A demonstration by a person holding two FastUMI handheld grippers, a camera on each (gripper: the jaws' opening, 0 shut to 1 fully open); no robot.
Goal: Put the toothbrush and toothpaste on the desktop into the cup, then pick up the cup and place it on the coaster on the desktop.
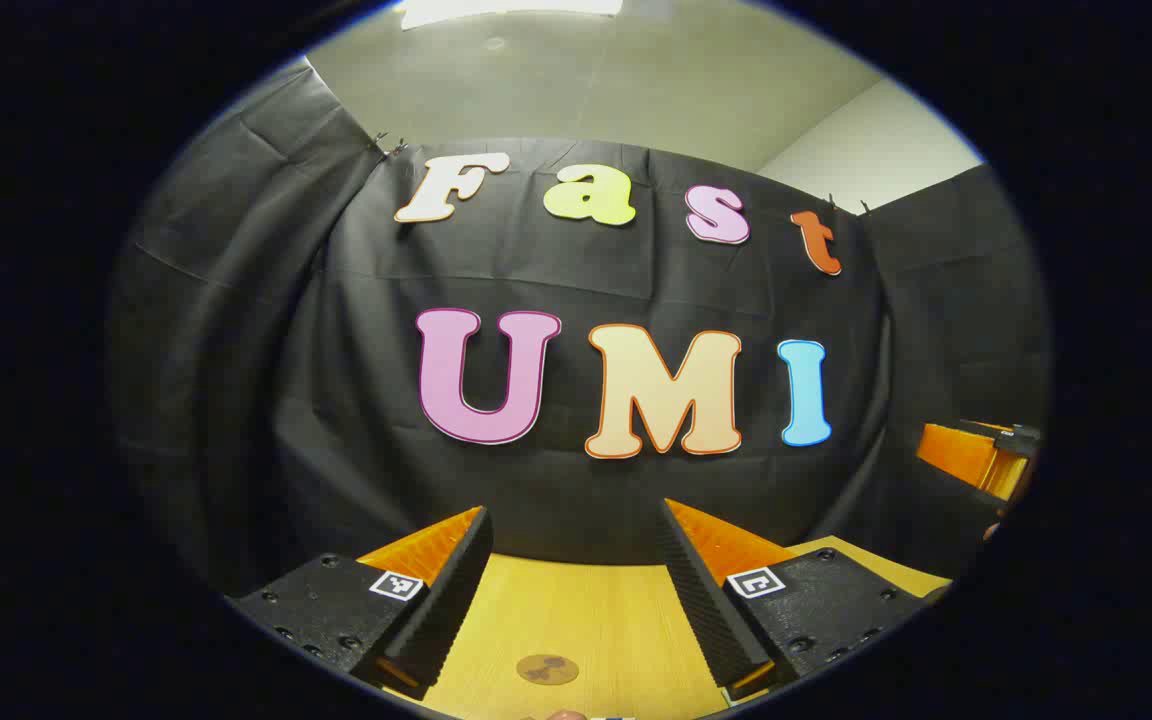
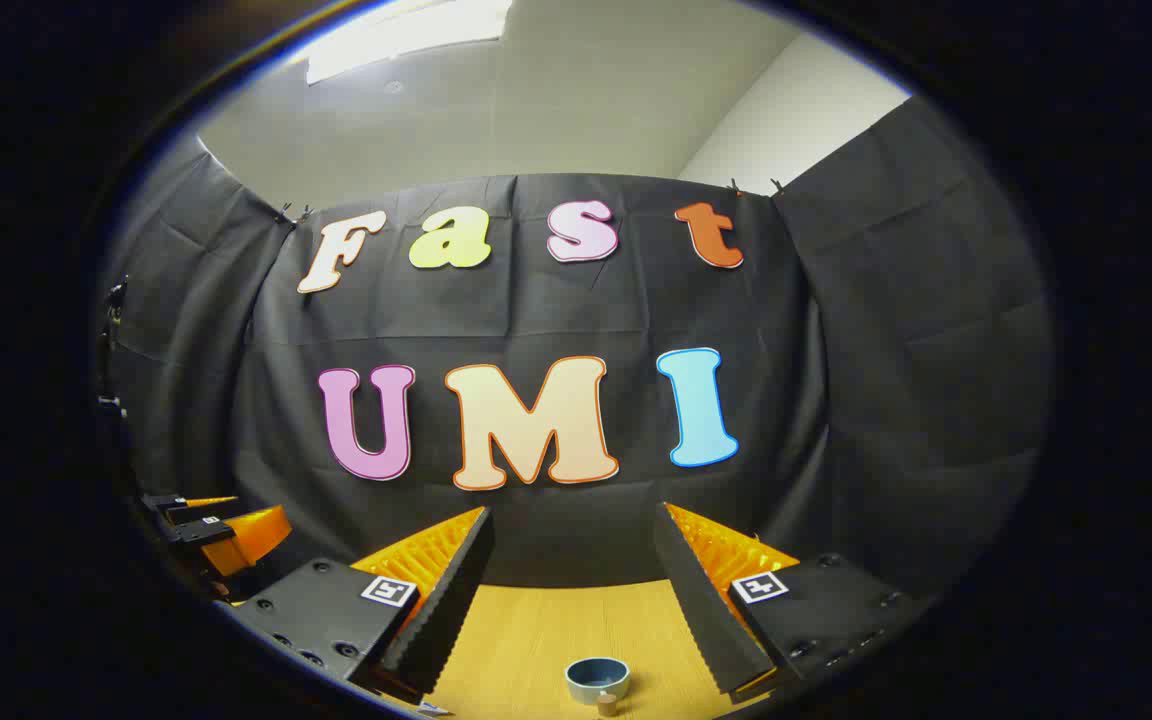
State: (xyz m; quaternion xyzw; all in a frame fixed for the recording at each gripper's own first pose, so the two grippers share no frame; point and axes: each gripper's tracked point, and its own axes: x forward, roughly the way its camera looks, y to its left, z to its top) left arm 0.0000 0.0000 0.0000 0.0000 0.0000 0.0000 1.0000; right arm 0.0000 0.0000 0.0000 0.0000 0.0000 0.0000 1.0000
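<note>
Both grippers raised over the wooden desktop, jaws spread and holding nothing.

In the right gripper view, the right gripper (image 2: 568,600) frames a low, round blue cup (image 2: 597,680) standing upright near the desktop's (image 2: 536,640) front edge; its inside cannot be seen. In the left gripper view, a flat round brown coaster (image 1: 547,669) lies on the wood between the fingers of the left gripper (image 1: 576,590). Beyond hangs the black cloth wall (image 1: 576,270).

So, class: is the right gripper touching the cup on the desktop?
Apart. In the right gripper view, the right gripper has its jaws spread wide and raised, with bare desktop between them and the cup below.
</note>
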